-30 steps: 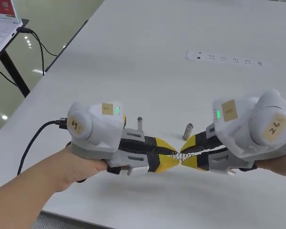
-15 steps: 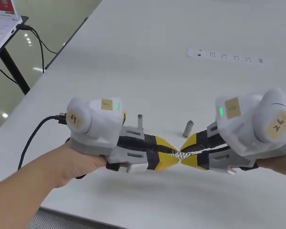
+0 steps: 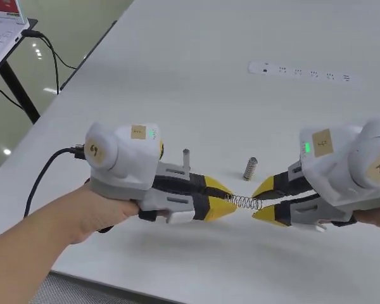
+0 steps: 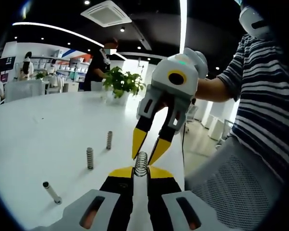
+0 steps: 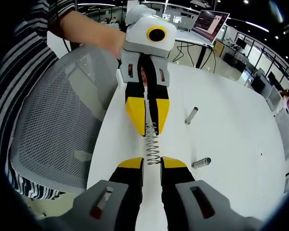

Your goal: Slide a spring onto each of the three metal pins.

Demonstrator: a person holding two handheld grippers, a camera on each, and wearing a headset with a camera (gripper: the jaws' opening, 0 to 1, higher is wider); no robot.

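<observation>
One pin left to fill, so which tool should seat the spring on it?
Left. The left tool grips the spring, and the bare pin stands right beside it; the right tool sits farther off.

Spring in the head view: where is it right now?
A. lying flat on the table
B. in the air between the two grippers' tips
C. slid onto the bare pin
B: the spring runs level from the left gripper to the right gripper, above the table; the bare pin stands apart behind it.

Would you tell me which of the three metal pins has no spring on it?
The smooth pin nearest the left gripper; the other two pins are coil-wrapped.
</observation>
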